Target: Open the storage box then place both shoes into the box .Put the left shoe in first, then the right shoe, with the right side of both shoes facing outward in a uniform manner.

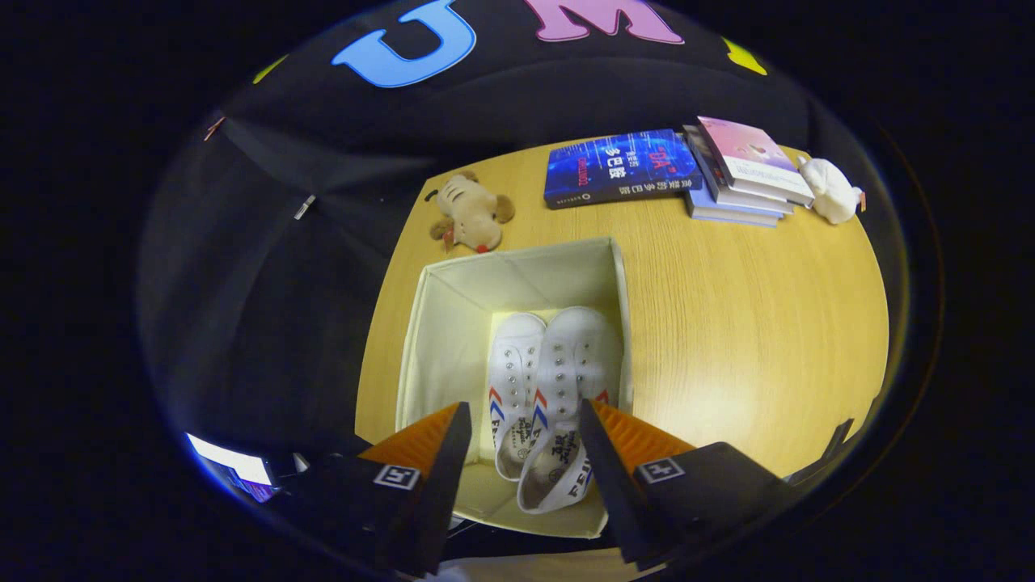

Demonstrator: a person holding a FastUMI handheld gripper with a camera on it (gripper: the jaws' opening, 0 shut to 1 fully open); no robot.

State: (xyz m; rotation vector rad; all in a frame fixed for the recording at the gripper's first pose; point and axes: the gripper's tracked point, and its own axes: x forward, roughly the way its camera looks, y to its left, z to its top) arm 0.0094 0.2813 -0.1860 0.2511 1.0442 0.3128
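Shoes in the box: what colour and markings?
White shoes with red and blue chevron stripes, clearest in the gripper view.

The hand-held gripper (524,416) hangs pointing down, fingers spread apart, empty.

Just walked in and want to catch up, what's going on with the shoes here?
A hand-held gripper hovers open above an open box on the table. Both shoes are already inside, side by side: one shoe and the other next to it. The fingers grip nothing, so the packing looks done.
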